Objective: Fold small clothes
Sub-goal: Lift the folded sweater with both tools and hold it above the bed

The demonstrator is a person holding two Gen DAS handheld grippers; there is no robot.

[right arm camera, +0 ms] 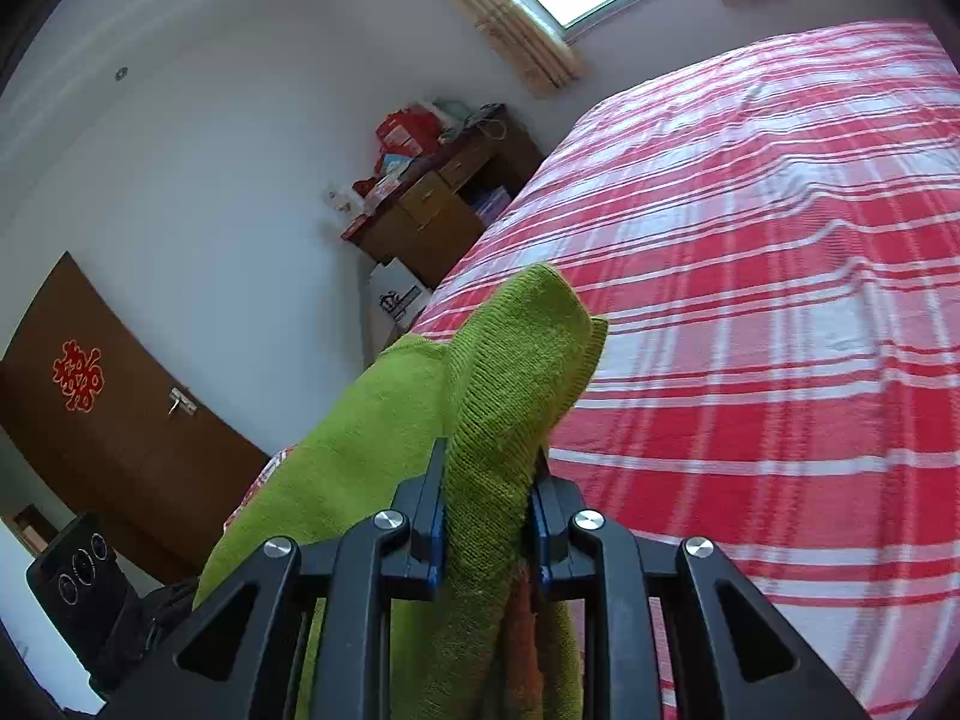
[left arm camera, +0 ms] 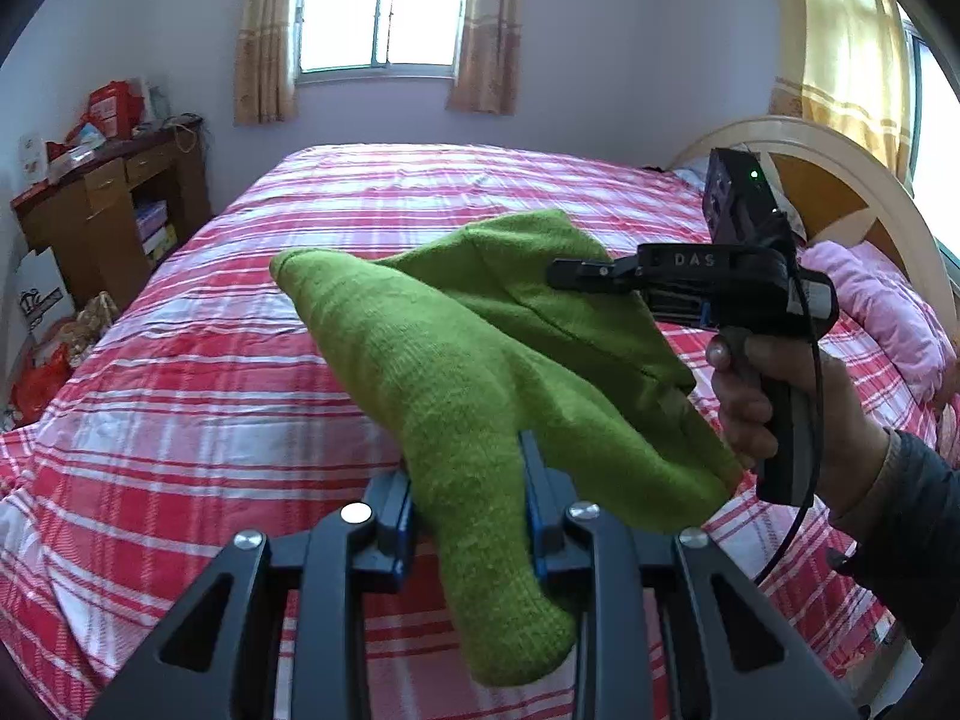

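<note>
A green knitted garment (left arm camera: 480,348) hangs in the air above the bed, held between both grippers. My left gripper (left arm camera: 471,480) is shut on one bunched end of it, with the cloth drooping below the jaws. In the left wrist view the right gripper (left arm camera: 570,276) comes in from the right, held by a hand (left arm camera: 780,396), and its fingers clamp the garment's far part. In the right wrist view my right gripper (right arm camera: 489,474) is shut on a ribbed fold of the green garment (right arm camera: 516,372), which stands up past the fingertips and trails off to the lower left.
Below lies a bed with a red and white plaid cover (left arm camera: 240,372). A pink bundle (left arm camera: 888,312) lies by the curved headboard (left arm camera: 840,180). A cluttered wooden desk (left arm camera: 108,204) stands left of the bed, with bags on the floor. A brown door (right arm camera: 108,414) shows at the left.
</note>
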